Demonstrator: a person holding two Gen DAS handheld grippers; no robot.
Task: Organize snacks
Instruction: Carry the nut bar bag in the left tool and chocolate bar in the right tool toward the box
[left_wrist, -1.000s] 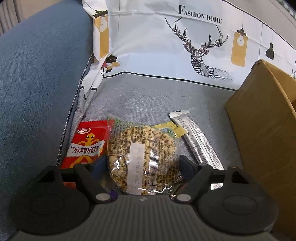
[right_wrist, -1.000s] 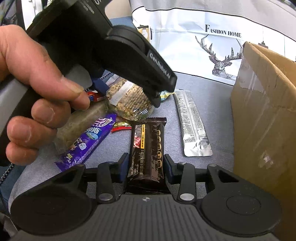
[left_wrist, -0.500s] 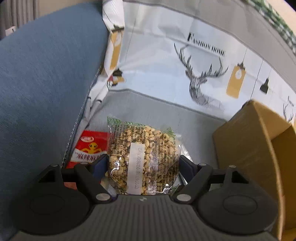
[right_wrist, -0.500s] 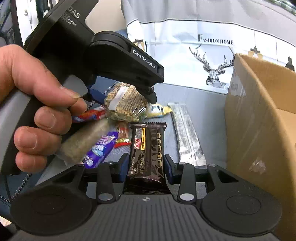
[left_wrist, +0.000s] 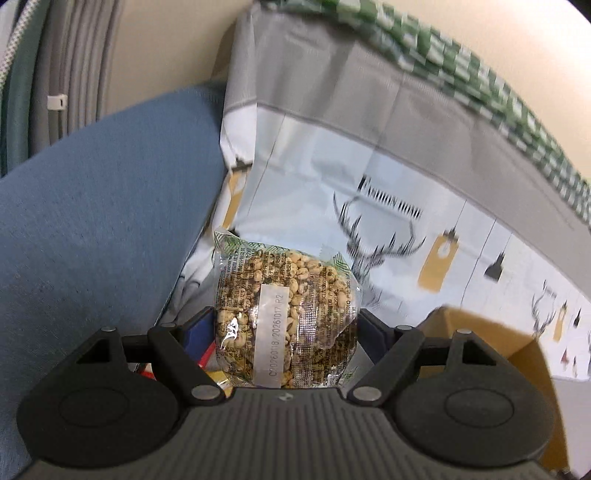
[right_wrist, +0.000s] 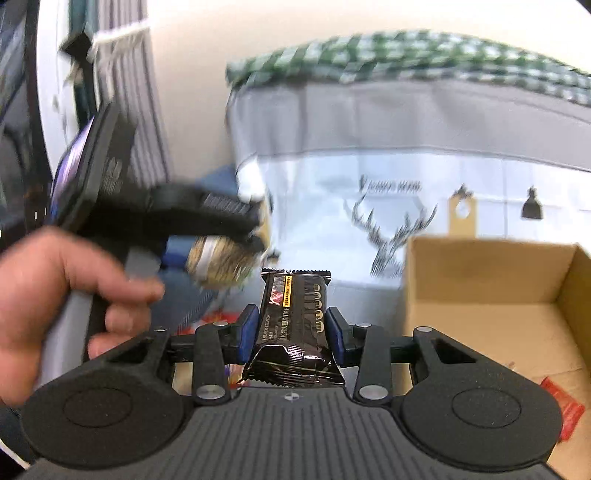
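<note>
**Two snacks lifted, box waiting on the right**

In the right wrist view, the right gripper (right_wrist: 291, 330) has its jaws pressed on both sides of a black snack bar (right_wrist: 293, 317), which stands upright between the blue pads. The grip is at the middle of the bar, probably so that it does not swing while it is carried. In the left wrist view, the left gripper (left_wrist: 286, 325) has its jaws closed against a clear bag of puffed grains (left_wrist: 284, 314); the soft bag bulges upward between them, held at its lower half.

A little farther, in the right wrist view, the left hand (right_wrist: 55, 295) holds its tool up in the air, blurred, with the same bag hanging under it.

To the right stands an open cardboard box (right_wrist: 487, 273), and a red packet (right_wrist: 561, 406) lies already on its floor. I judge that both snacks are meant to go there, so the open top faces the grippers.

Behind everything is a cloth with a deer print (left_wrist: 376, 251), and a blue cushion (left_wrist: 103, 221) on the left.
</note>
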